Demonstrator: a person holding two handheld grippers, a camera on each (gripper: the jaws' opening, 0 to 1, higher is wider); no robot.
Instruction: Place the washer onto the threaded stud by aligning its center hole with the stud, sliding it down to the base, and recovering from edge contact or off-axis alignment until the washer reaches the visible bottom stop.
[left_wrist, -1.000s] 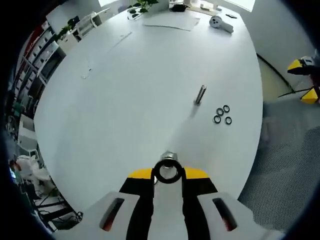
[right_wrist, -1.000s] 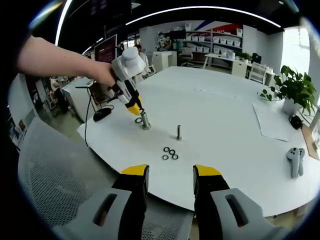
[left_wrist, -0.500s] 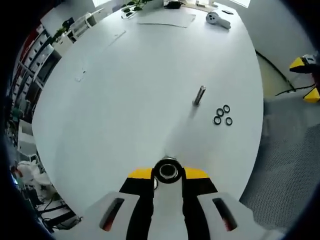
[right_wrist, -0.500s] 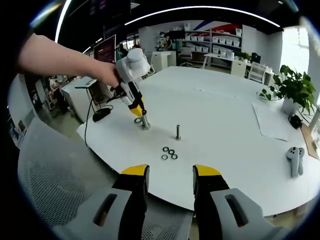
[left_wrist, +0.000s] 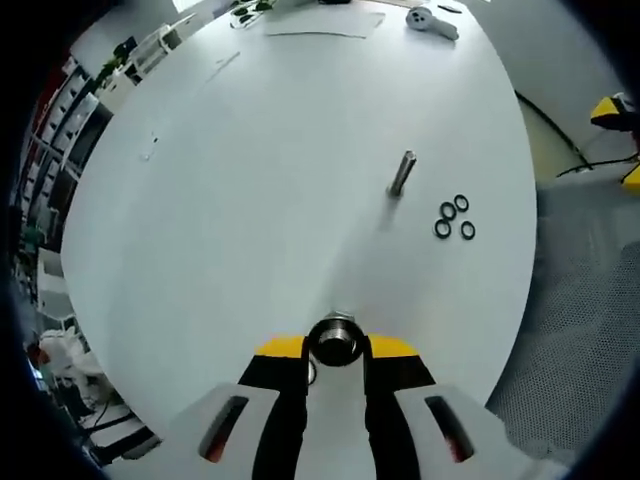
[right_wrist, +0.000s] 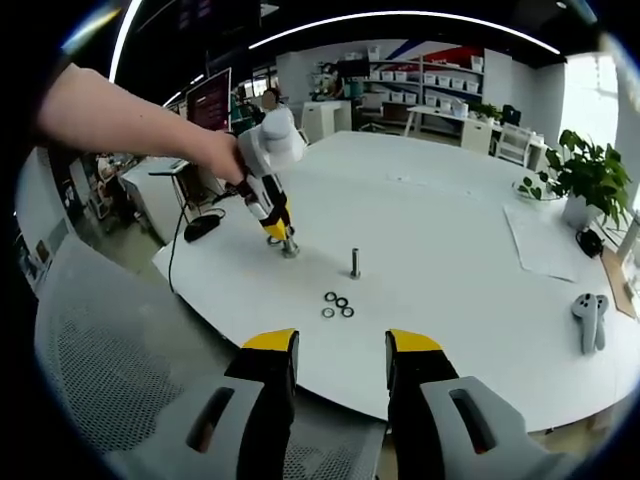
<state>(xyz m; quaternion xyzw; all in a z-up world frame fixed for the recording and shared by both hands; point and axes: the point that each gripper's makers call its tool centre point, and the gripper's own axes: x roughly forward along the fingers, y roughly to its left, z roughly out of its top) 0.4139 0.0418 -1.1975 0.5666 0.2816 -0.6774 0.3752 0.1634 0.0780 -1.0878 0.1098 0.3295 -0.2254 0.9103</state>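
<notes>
A black washer (left_wrist: 335, 361) sits between the yellow-tipped jaws of my left gripper (left_wrist: 335, 350), which is shut on it. The metal top of a threaded stud (left_wrist: 336, 334) shows through the washer's hole, so the ring is around the stud. In the right gripper view a hand holds the left gripper (right_wrist: 276, 231) tilted down onto that stud (right_wrist: 289, 249), near the table's front left edge. My right gripper (right_wrist: 340, 355) is open with nothing between its jaws, hanging off the table's near edge.
A second upright stud (left_wrist: 401, 173) (right_wrist: 354, 262) stands on the white table (left_wrist: 250, 180). Three loose washers (left_wrist: 453, 217) (right_wrist: 338, 304) lie beside it. A white controller (right_wrist: 588, 318), a paper sheet (right_wrist: 545, 245) and a potted plant (right_wrist: 585, 180) sit far right. A mesh chair (right_wrist: 110, 370) is below left.
My left gripper has come down over the stud: the stud's top, earlier beyond the washer, now fills the washer's hole. The right gripper has stayed in place.
</notes>
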